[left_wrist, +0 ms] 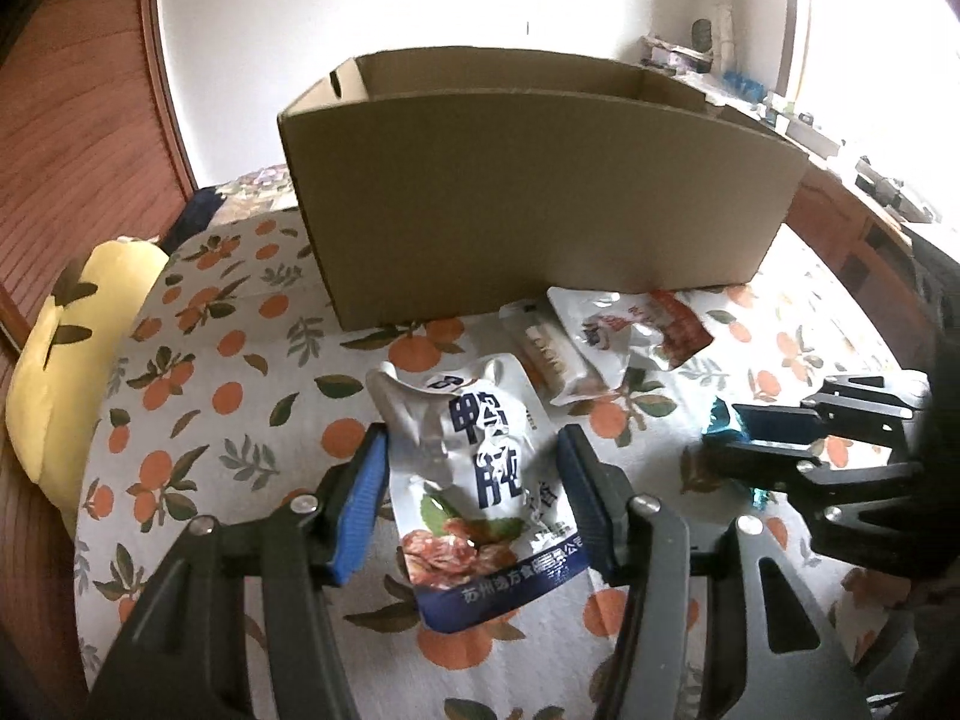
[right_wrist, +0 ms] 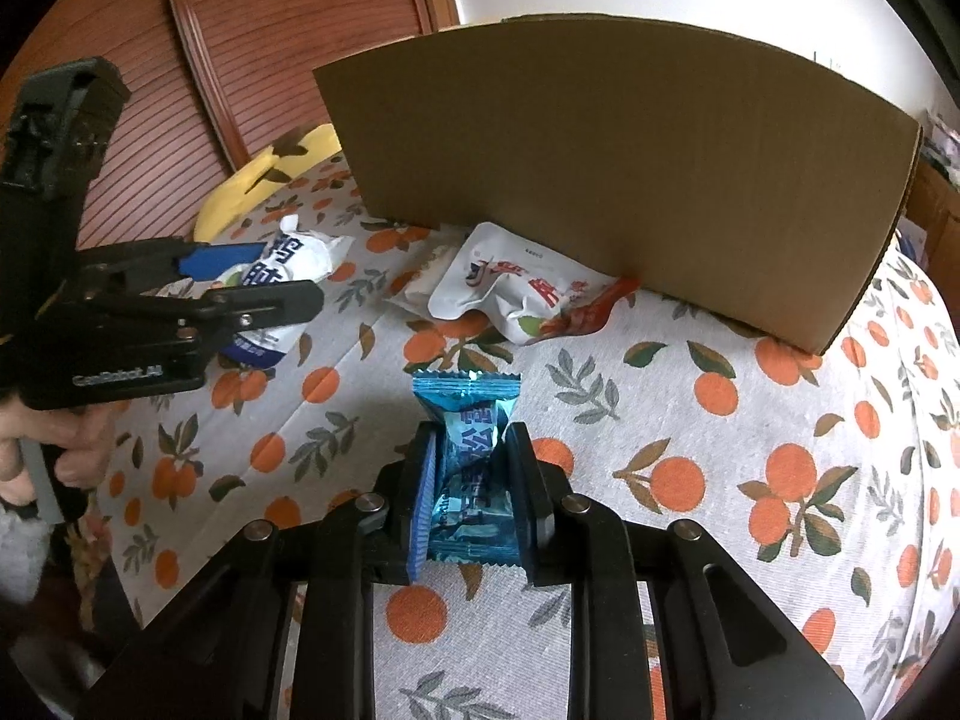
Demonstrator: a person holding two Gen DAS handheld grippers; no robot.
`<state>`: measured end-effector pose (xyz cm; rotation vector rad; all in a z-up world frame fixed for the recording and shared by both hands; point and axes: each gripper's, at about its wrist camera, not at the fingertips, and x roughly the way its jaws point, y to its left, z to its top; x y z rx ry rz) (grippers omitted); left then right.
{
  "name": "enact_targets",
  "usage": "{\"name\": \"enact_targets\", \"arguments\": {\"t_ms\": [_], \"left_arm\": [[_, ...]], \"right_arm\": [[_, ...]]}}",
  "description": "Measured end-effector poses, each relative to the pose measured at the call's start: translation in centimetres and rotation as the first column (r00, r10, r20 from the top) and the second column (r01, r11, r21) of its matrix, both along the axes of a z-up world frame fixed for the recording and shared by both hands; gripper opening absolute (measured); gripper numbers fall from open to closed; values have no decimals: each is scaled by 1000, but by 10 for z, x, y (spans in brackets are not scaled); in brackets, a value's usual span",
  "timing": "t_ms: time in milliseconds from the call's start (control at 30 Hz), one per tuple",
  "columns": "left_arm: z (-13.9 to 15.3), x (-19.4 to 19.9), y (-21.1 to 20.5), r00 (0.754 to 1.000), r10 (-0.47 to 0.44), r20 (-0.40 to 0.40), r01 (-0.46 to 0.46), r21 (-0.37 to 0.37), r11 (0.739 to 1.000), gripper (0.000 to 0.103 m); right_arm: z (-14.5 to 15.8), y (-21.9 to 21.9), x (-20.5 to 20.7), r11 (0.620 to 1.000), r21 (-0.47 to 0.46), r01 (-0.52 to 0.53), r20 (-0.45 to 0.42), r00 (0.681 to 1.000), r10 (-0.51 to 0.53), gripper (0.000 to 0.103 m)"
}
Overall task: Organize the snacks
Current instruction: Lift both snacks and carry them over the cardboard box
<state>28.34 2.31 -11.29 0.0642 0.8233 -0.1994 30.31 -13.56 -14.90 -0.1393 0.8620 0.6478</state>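
A white and blue snack pouch [left_wrist: 474, 468] sits between the blue pads of my left gripper [left_wrist: 474, 438], which is shut on it. From the right wrist, that left gripper [right_wrist: 288, 276] and its pouch [right_wrist: 300, 258] appear a little above the cloth at the left. My right gripper [right_wrist: 472, 432] is shut on a shiny blue candy packet [right_wrist: 474, 408], crumpled at its waist. In the left wrist view the right gripper [left_wrist: 723, 432] shows at the right edge with a bit of the blue packet [left_wrist: 717, 420]. An open cardboard box [left_wrist: 540, 192] [right_wrist: 630, 168] stands behind both.
A white pouch with red print [left_wrist: 624, 324] [right_wrist: 510, 282] and a pale bar packet [left_wrist: 546, 354] [right_wrist: 420, 282] lie at the box's foot on the orange-patterned cloth [left_wrist: 240, 360]. A yellow cushion [left_wrist: 72, 348] lies at the left edge. A hand [right_wrist: 60, 450] holds the left gripper's handle.
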Motion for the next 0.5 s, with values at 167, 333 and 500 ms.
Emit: {"name": "enact_targets", "arguments": {"t_ms": [167, 333, 500], "left_arm": [[10, -9, -5, 1000, -19, 19, 19, -5, 1000, 56], [23, -16, -6, 999, -28, 46, 29, -14, 999, 56], [32, -24, -7, 997, -37, 66, 38, -19, 999, 56]], "right_arm": [[3, -3, -3, 1000, 8, 17, 22, 1000, -17, 21], [6, -6, -6, 999, 18, 28, 45, 999, -29, 21], [10, -7, -7, 999, 3, 37, 64, 997, -37, 21]]}}
